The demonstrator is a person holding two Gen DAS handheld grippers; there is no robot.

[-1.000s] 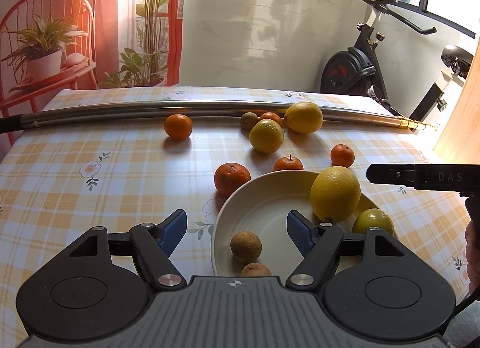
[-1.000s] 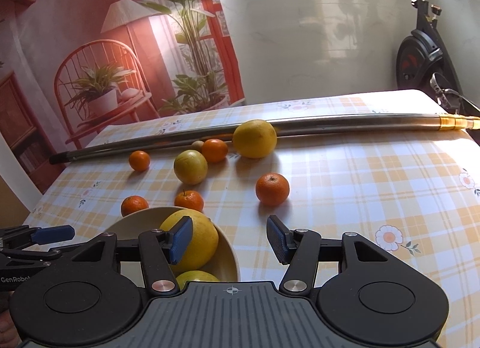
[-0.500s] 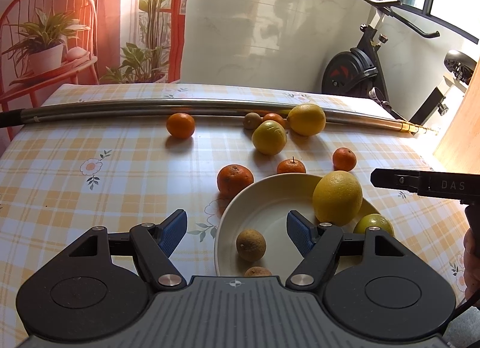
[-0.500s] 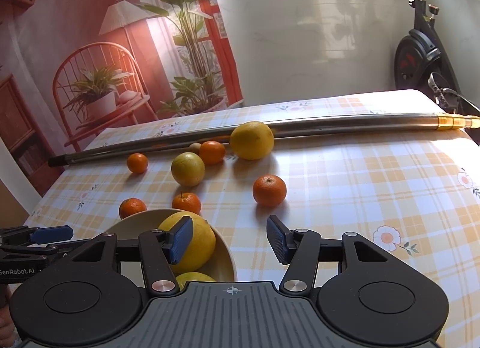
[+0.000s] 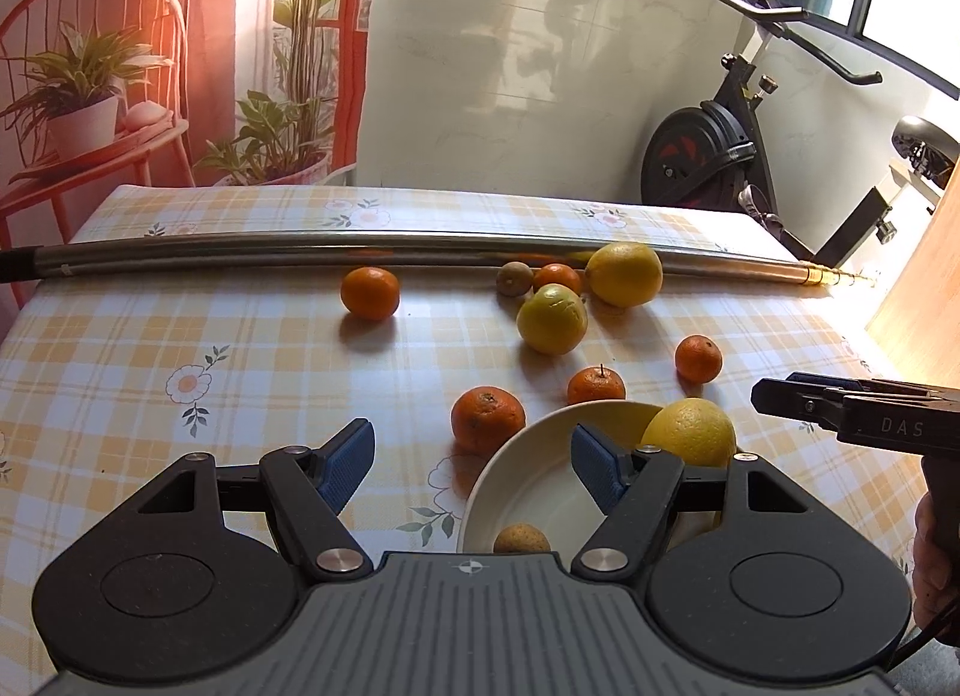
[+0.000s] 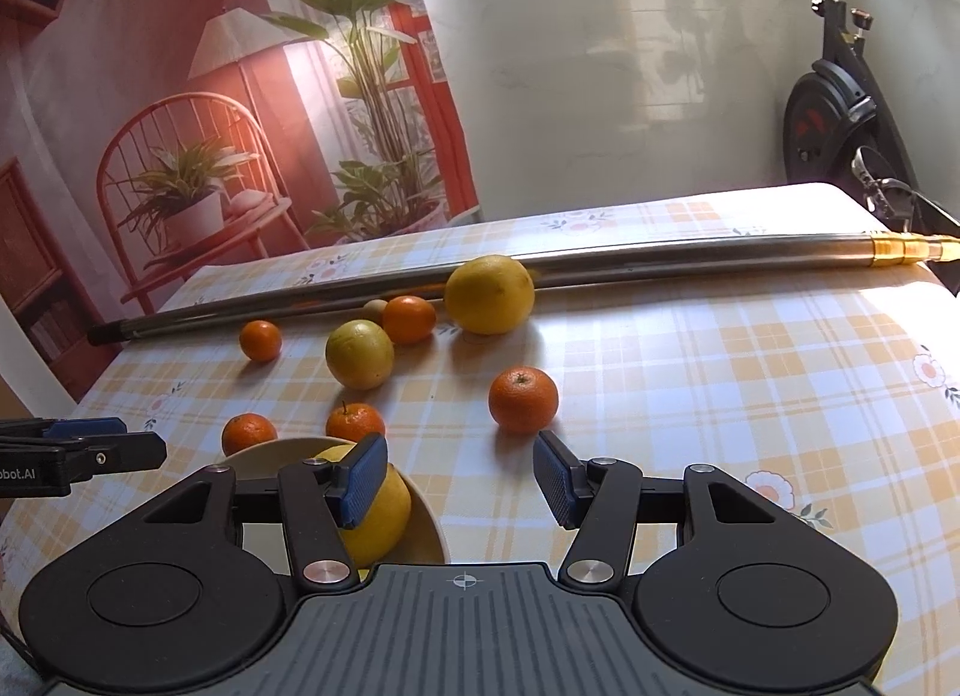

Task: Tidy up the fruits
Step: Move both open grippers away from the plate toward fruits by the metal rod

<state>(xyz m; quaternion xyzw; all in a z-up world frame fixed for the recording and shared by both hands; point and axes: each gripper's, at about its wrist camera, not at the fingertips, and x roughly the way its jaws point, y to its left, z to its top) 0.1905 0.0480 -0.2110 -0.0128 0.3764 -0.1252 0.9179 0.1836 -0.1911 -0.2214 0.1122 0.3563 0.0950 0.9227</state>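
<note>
Fingers (image 5: 351,462) of the left gripper (image 5: 474,465) gape wide, empty – so do the right gripper's (image 6: 459,477). Only the left view shows the small brown fruit (image 5: 521,539) in the bowl (image 5: 528,444); oranges (image 6: 523,399) lie scattered across the tabletop (image 6: 720,372).

Black grippers, blue ribbed fingers (image 5: 350,461).

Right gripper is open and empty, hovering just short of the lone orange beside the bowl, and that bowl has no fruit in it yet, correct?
Not quite. The bowl already holds fruit: the left wrist view shows a large yellow citrus and a small brown fruit inside. The right gripper is open and empty short of the orange.
</note>
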